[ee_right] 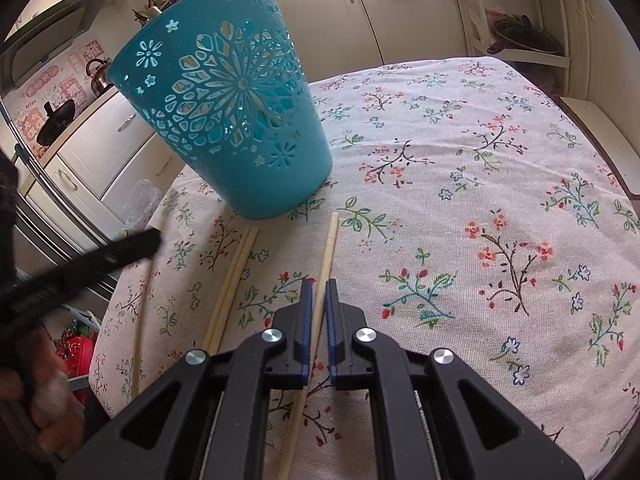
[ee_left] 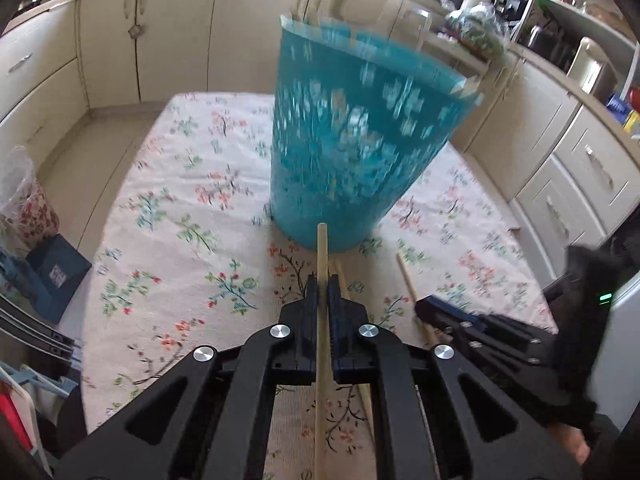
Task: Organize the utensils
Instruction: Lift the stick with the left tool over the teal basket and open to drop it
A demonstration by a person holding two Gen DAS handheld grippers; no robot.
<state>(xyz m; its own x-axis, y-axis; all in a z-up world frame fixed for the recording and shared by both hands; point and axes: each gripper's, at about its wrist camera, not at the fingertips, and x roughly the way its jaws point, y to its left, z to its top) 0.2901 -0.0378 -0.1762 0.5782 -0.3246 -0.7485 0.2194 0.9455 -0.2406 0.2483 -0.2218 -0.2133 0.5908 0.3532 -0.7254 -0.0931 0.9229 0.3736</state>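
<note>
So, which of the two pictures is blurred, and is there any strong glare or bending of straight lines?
Left wrist view: the blue basket is smeared by motion blur, the chopstick in the left hand-held gripper stays sharp, and a window at the top is blown out white. Right wrist view: sharp throughout, evenly lit. Both views: fisheye bends the cabinets and the table edge, with dark corners.

Teal basket [ee_left: 352, 136] smearing with motion blur in left wrist view, cut-out pattern unreadable; held chopstick [ee_left: 321, 352] running off the bottom edge.
</note>
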